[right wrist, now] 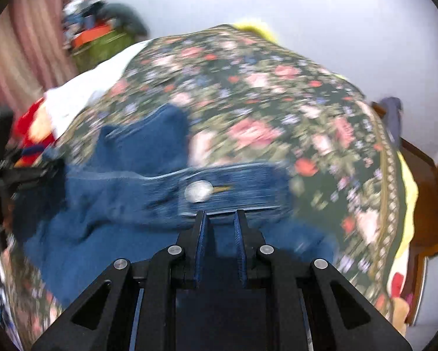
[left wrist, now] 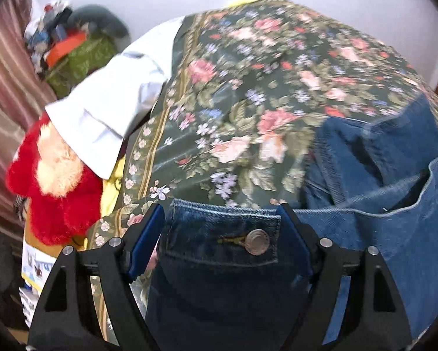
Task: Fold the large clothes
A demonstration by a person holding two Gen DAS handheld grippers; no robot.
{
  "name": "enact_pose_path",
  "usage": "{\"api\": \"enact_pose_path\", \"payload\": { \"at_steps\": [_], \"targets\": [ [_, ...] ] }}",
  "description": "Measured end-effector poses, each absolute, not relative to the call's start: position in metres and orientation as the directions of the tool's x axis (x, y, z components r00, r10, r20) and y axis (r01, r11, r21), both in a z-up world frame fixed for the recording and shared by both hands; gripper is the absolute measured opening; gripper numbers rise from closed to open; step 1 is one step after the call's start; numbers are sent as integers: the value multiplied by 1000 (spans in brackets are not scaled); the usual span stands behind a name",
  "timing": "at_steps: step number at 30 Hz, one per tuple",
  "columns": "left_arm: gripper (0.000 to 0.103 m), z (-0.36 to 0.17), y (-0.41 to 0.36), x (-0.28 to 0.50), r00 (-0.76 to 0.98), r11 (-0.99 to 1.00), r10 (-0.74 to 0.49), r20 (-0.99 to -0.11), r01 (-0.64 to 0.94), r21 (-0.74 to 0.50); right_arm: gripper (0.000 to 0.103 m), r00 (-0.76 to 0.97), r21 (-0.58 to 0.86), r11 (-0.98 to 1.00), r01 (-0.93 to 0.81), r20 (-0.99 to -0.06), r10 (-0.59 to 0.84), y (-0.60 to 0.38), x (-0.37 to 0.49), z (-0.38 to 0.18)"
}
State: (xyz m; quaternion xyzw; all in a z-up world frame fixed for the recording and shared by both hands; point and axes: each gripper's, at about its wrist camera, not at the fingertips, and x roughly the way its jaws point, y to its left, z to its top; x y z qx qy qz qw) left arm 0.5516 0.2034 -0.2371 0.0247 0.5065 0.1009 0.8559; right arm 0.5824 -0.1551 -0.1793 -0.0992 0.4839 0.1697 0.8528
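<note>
Step in hand: I judge I am carrying the jeans [left wrist: 365,228] by the waistband to lay them flat on the floral bedspread [left wrist: 248,87] before the first fold.
Jeans, place: in the left wrist view they fill the lower middle and lower right, legs bunched at centre right; in the right wrist view they run from centre to lower left, blurred.
Left gripper [left wrist: 220,216]: spread wide, the buttoned waistband tab [left wrist: 224,234] lying between the blue pads; I see no pad pressing on the denim.
Right gripper [right wrist: 220,219]: pressed nearly together on the waistband edge just below the metal button [right wrist: 198,191]; I read it as pinching the jeans.
Next move: I judge the left needs to close on the tab so both hold, then draw the waistband straight and spread the bunched legs.
Edges: the spread's border runs down the left of the left wrist view and down the right of the right wrist view, a wooden bed frame [right wrist: 423,175] beyond it.
Open room: bare floral cloth in the upper middle of both views; a pale blue shirt [left wrist: 110,105] and a red plush toy [left wrist: 55,181] crowd the left edge.
</note>
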Motion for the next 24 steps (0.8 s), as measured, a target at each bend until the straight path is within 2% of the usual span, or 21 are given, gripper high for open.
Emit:
{"api": "enact_pose_path", "payload": {
  "at_steps": [5, 8, 11, 15, 17, 21, 24],
  "targets": [
    [79, -235, 212, 550, 462, 976, 200, -864, -175, 133, 14, 425, 117, 951, -287, -874, 235, -169, 608, -182],
    [79, -209, 216, 543, 512, 965, 254, -820, -191, 180, 14, 478, 95, 952, -292, -848, 231, -170, 594, -170],
    [79, -175, 221, 531, 568, 970, 232, -790, -199, 142, 14, 500, 83, 939, -333, -829, 250, -163, 574, -155],
    [80, -137, 212, 512, 635, 968, 249, -732, -170, 182, 14, 476, 103, 903, -417, -822, 314, -138, 546, -143],
    [80, -127, 208, 498, 646, 978, 209, -734, -137, 157, 14, 463, 101, 884, -457, -821, 333, -121, 532, -143],
    [86, -138, 200, 473, 629, 991, 131, -767, -71, 110, 14, 412, 115, 844, -525, -833, 369, -88, 506, -153],
    [86, -169, 196, 454, 572, 994, 100, -814, -24, 105, 14, 357, 128, 808, -575, -850, 388, -64, 488, -170]
  ]
}}
